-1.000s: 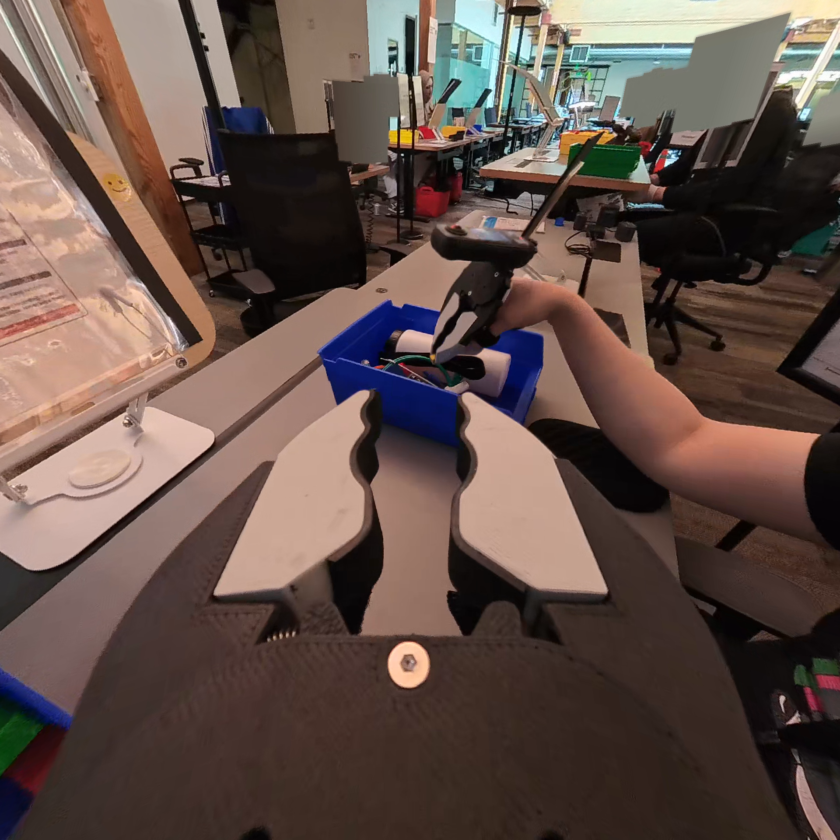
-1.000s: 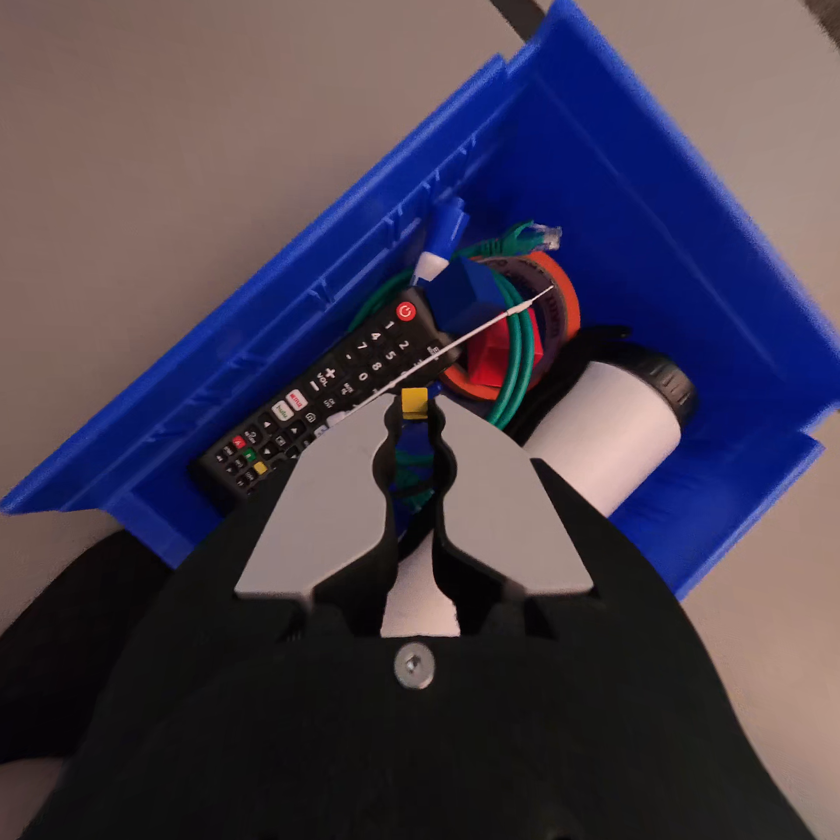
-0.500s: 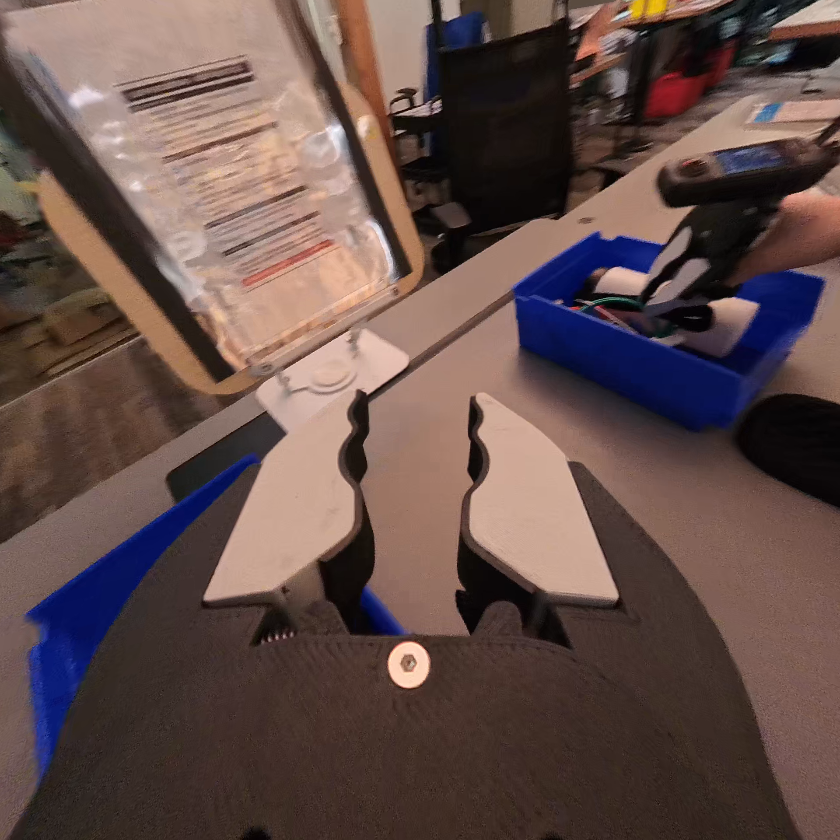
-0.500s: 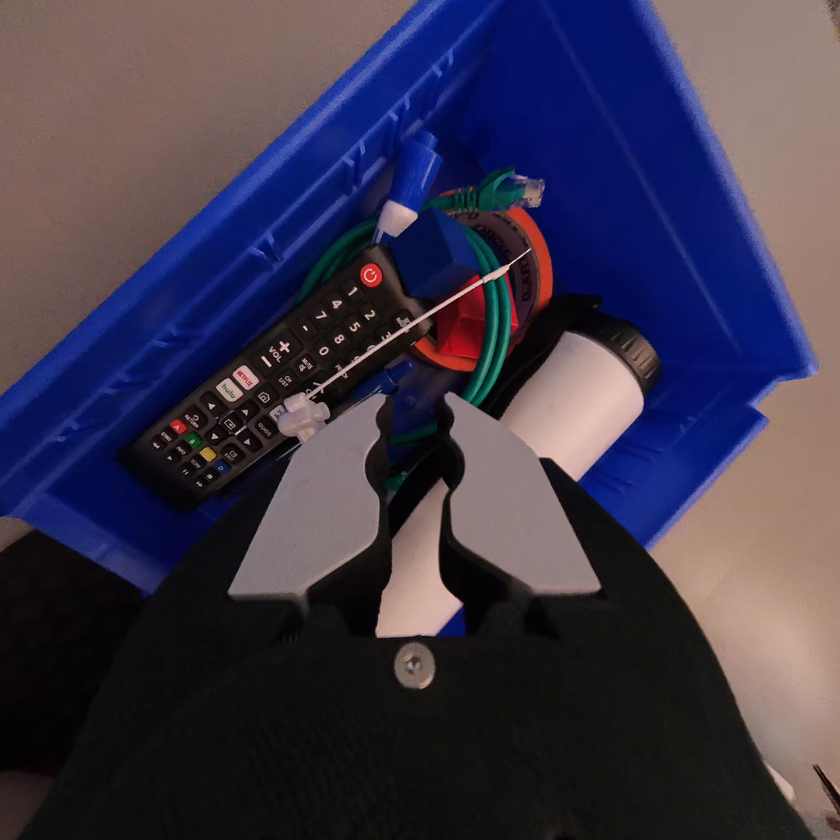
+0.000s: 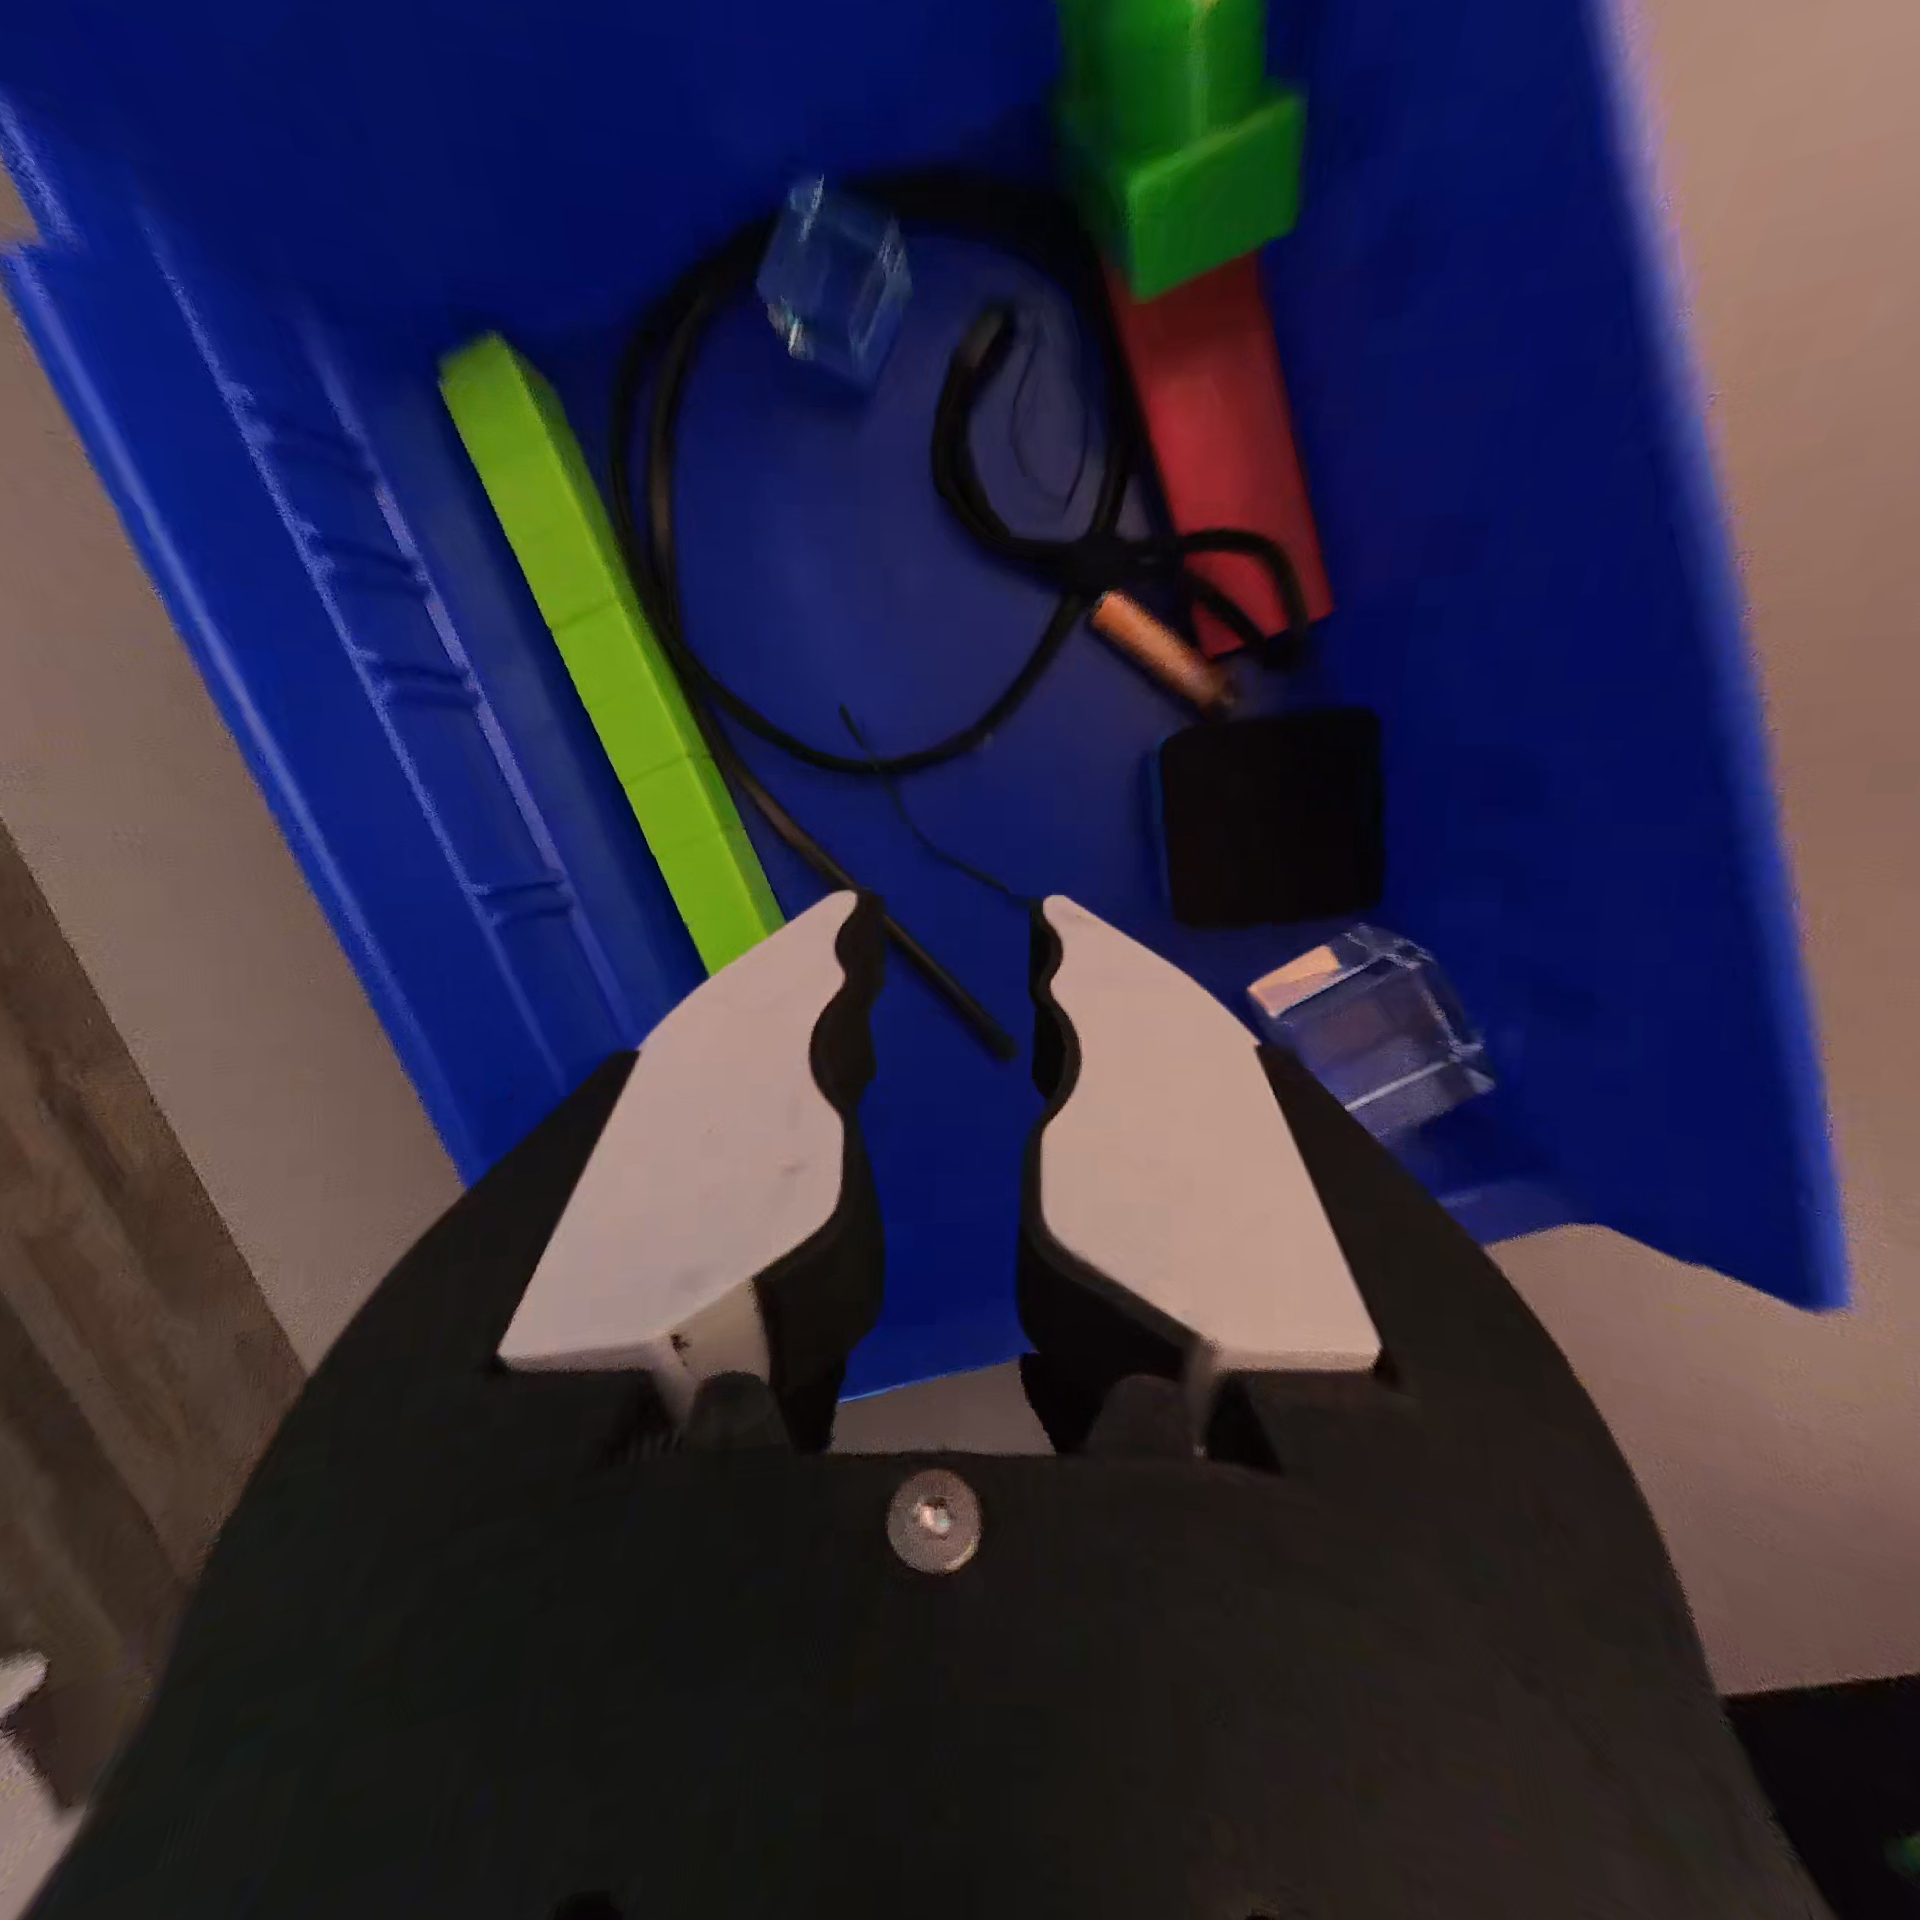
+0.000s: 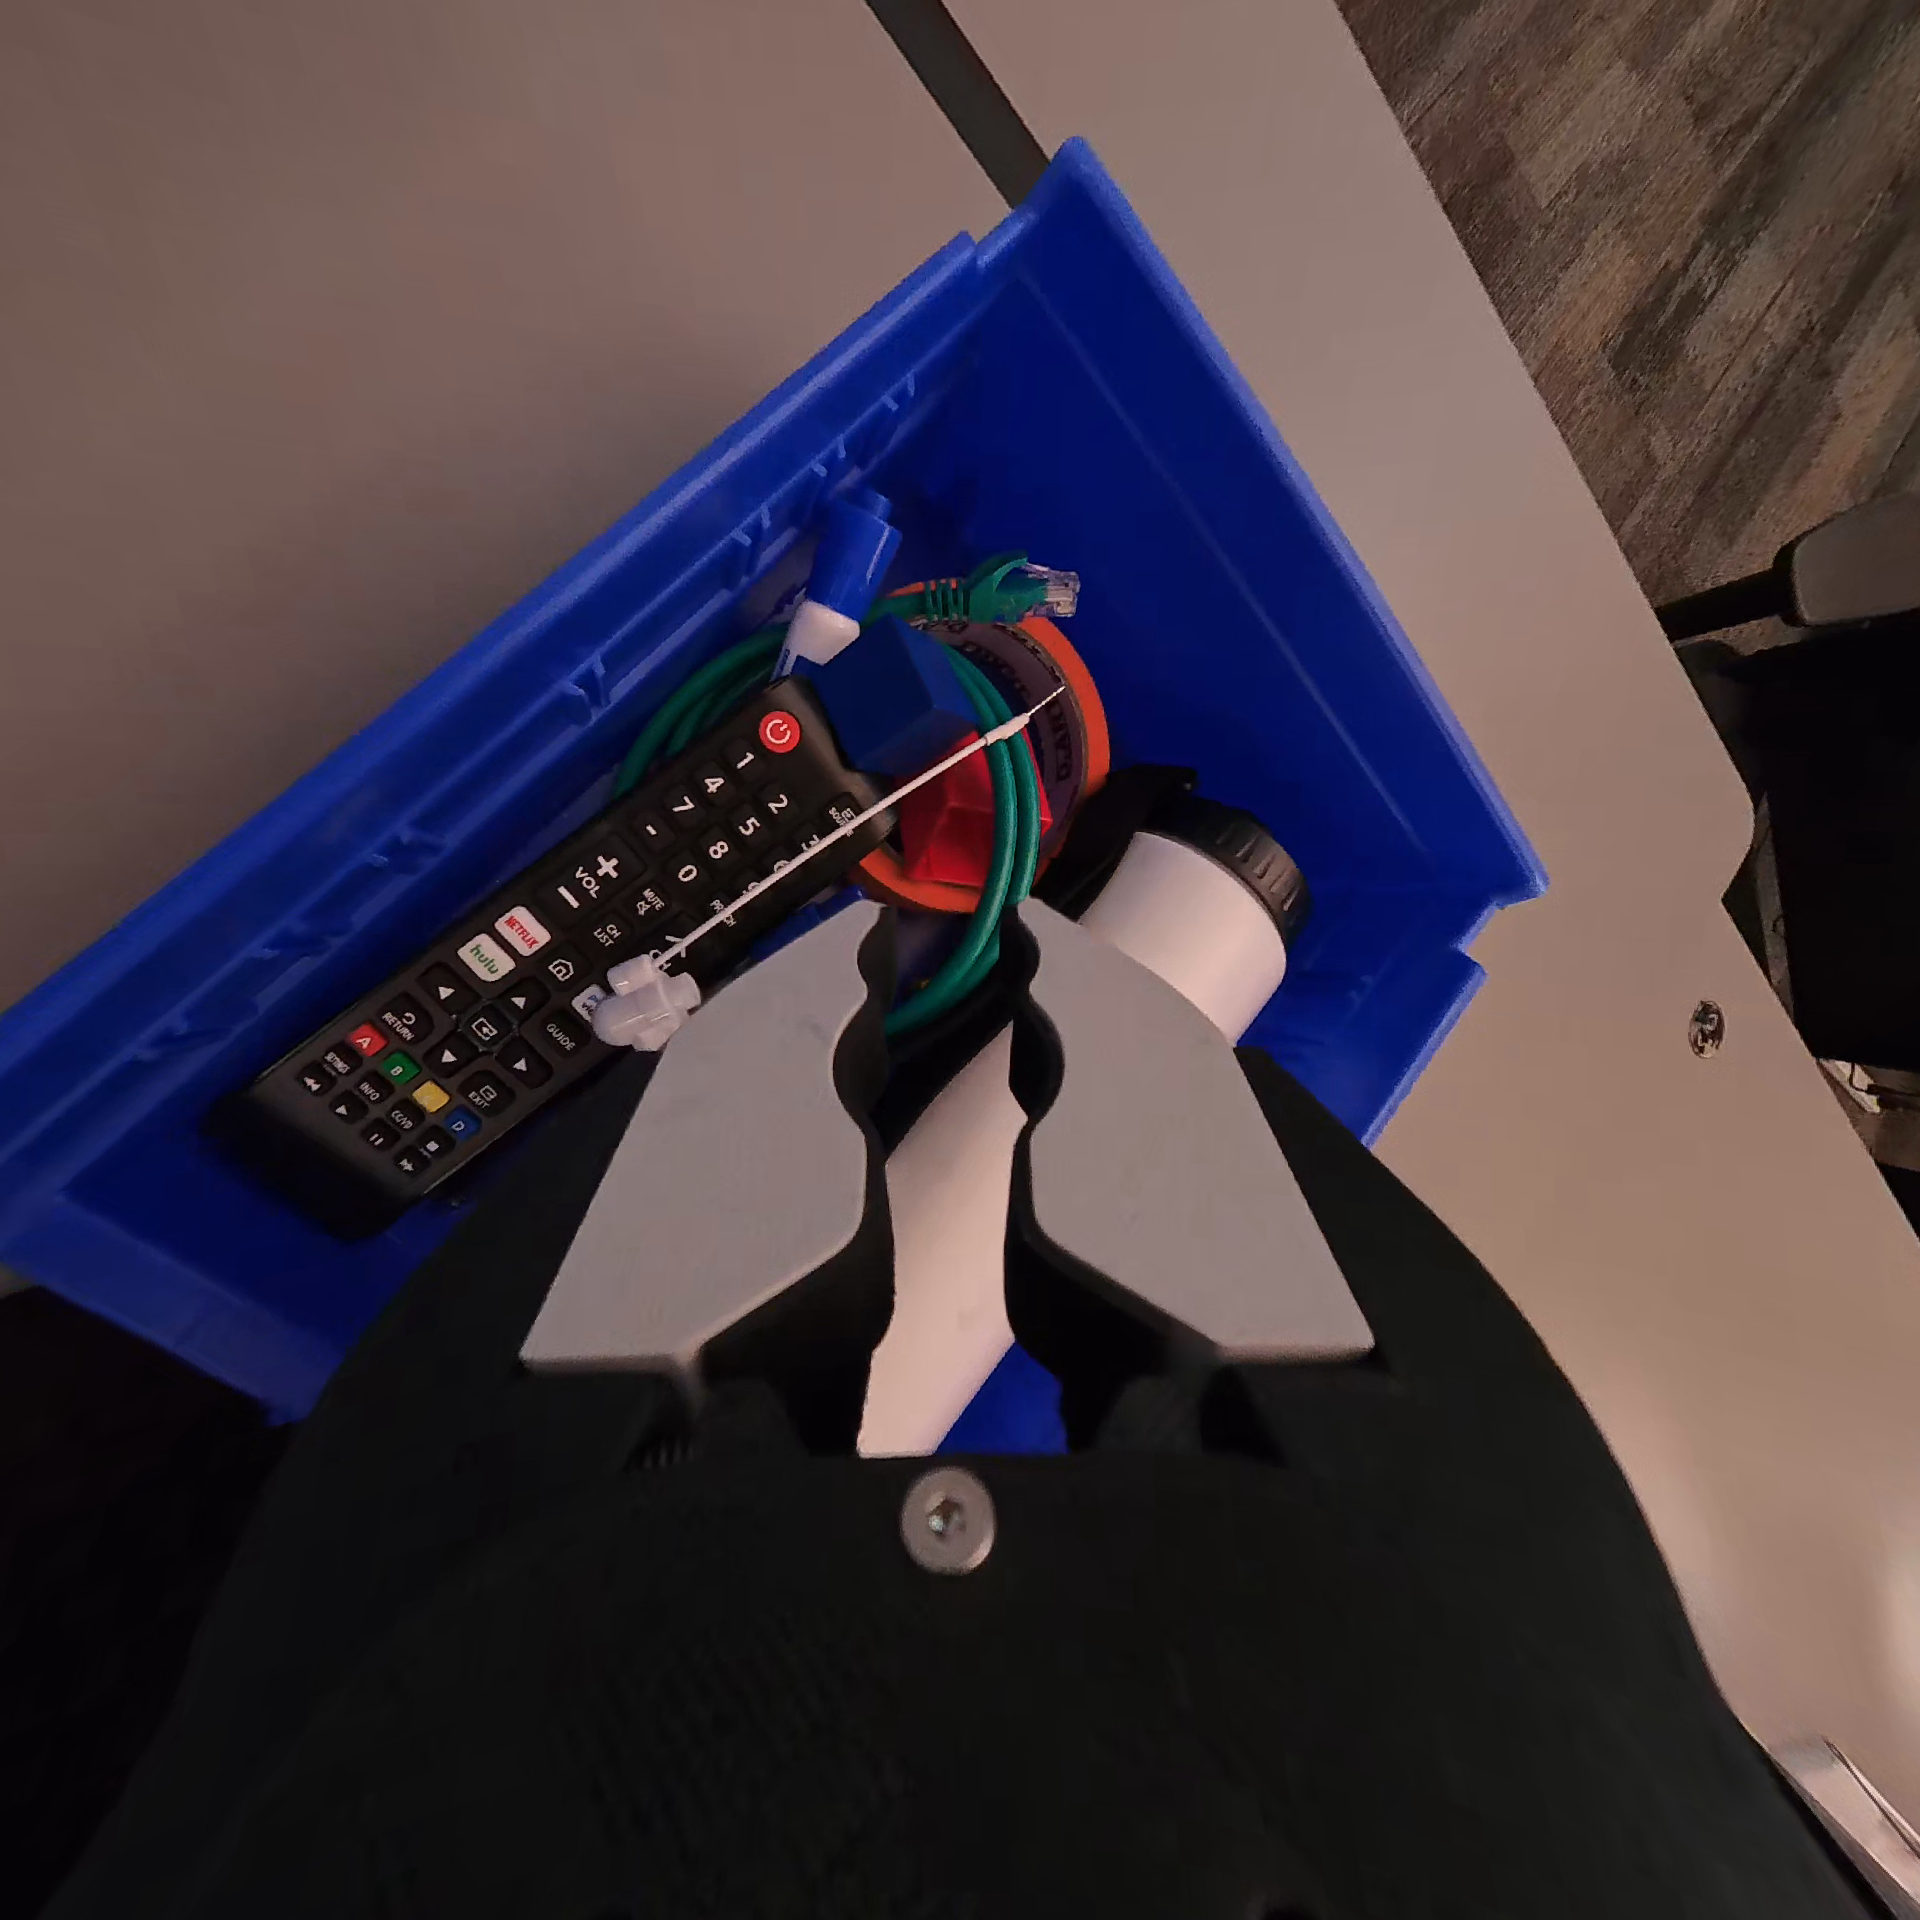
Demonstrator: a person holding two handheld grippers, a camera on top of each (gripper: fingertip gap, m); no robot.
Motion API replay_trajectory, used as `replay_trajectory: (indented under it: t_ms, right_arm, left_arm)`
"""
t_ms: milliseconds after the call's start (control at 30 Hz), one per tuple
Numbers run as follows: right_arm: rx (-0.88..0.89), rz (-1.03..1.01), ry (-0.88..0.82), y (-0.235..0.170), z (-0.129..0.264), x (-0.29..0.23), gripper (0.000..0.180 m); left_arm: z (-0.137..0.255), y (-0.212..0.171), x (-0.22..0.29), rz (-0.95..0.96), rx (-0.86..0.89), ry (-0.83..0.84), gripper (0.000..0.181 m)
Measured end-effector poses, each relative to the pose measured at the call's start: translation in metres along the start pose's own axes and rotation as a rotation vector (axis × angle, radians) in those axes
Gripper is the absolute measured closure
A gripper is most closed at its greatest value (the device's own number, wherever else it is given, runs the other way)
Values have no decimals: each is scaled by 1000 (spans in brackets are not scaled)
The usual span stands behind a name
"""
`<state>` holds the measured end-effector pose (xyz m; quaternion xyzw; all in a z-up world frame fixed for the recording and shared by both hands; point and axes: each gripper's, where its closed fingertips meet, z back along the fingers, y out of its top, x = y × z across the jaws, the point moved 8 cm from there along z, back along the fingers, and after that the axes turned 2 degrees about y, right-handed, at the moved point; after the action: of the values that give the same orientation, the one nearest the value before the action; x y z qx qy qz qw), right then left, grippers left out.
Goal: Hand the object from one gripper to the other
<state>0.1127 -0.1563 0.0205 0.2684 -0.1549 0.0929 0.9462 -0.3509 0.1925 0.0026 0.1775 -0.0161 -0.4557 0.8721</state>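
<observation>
**Both grippers over their bins, nothing picked yet**

In the right wrist view, a blue bin [image 6: 1195, 436] crosses the frame from lower left to right on the grey table [image 6: 364, 312]. The right gripper [image 6: 951, 925] hangs above it, fingers spread and empty. Beneath lie a white cylinder with a black cap [image 6: 1205, 925], a black remote control [image 6: 540, 966] at centre left, a coiled green network cable [image 6: 1013, 831] over an orange tape roll [image 6: 1081, 707], and a thin white zip tie [image 6: 831, 842] across the remote.

In the left wrist view, a second blue bin [image 5: 1507, 520] fills the upper frame. The left gripper [image 5: 951, 909] is likewise parted, holding nothing. Below it: a lime-green bar [image 5: 603, 644] at left, a red block [image 5: 1226, 457] topped by a green block [image 5: 1184, 156], a looped black cable [image 5: 727, 644], a black square pad [image 5: 1273, 816], and two clear cubes [image 5: 1371, 1029].

Which object will be handed over cannot be told; it likely rests in one bin. The step appears to be selection, so next one gripper must descend and close on a single item.
</observation>
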Motion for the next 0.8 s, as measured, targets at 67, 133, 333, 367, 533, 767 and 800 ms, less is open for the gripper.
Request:
replay_trajectory:
  t_ms: [67, 133, 333, 367, 533, 767, 800]
  right_arm:
    - [-15, 2, 6, -2, -3, 0, 159]
    - [-24, 0, 13, -3, -5, 0, 159]
    - [-12, 3, 17, -2, -3, 0, 160]
    - [-10, 4, 18, -2, -3, 0, 160]
    - [-20, 17, 23, -2, -6, -2, 159]
    - [-27, 18, 28, -2, -7, -3, 159]
    - [-26, 18, 28, -2, -7, -2, 159]
  left_arm:
    - [-15, -3, -2, 22, -95, 24, 154]
    - [-26, -5, -1, 31, -160, 36, 156]
    - [-44, -8, -4, 50, -241, 49, 157]
    - [-45, -7, -5, 54, -233, 49, 157]
    - [-49, 5, -11, 92, -112, 51, 158]
    - [-65, 5, -10, 96, -142, -5, 161]
    - [-67, 5, -10, 97, -146, -9, 162]
